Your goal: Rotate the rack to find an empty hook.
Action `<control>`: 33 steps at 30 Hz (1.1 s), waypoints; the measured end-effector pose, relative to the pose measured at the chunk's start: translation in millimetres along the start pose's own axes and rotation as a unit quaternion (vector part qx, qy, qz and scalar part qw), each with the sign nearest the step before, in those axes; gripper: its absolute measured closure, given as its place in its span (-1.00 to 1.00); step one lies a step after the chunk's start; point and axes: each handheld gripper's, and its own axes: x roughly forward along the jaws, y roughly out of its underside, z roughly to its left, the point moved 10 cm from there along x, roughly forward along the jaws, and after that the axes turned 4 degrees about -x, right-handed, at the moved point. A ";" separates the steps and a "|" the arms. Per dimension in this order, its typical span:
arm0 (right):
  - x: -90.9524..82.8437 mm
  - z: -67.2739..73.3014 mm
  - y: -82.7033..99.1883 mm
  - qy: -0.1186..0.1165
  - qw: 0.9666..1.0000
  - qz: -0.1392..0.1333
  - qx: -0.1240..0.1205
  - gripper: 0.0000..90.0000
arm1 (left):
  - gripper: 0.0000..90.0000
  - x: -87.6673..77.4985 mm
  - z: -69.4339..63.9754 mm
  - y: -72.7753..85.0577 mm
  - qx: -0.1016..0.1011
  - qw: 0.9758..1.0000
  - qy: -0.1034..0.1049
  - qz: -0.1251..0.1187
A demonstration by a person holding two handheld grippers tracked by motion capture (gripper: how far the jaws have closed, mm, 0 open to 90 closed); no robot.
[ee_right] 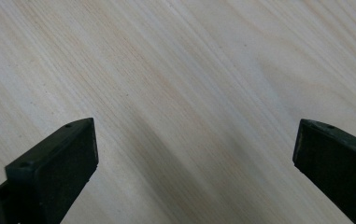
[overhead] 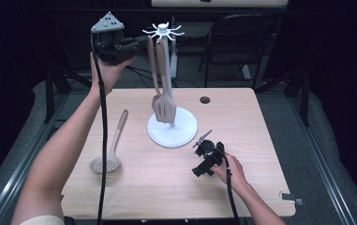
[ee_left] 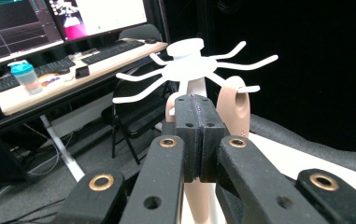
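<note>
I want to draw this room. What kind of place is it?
Probably a lab or office workroom, not a kitchen: a wooden table with a utensil rack, and behind it a desk holding monitors, keyboards and an office chair.

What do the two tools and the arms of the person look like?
The left tool is black, topped by a grey three-cornered plate with small holes. In its own view, brass-coloured pivots dot the black links. The right tool is black too. A black cable trails from each. The forearms are bare; a pale sleeve edge shows.
</note>
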 end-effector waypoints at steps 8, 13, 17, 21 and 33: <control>-0.1 -0.3 0.4 0.000 1.000 0.004 -0.002 -1.00 | 1.00 4.2 6.5 -0.2 -0.003 1.000 -0.009 0.004; 1.1 0.0 -0.2 0.001 1.000 -0.002 0.002 -1.00 | 1.00 5.6 10.8 -0.4 -0.008 1.000 -0.014 0.006; 1.3 0.1 -0.1 0.001 1.000 -0.002 0.003 -1.00 | 1.00 6.9 13.4 -0.5 -0.010 1.000 -0.017 0.007; -1.7 -1.9 2.5 -0.002 1.000 0.018 -0.014 -1.00 | 1.00 8.2 15.5 -0.8 -0.011 1.000 -0.020 0.009; -0.4 -1.6 2.3 -0.001 1.000 0.016 -0.011 -1.00 | 1.00 11.3 20.2 -1.4 -0.014 1.000 -0.026 0.010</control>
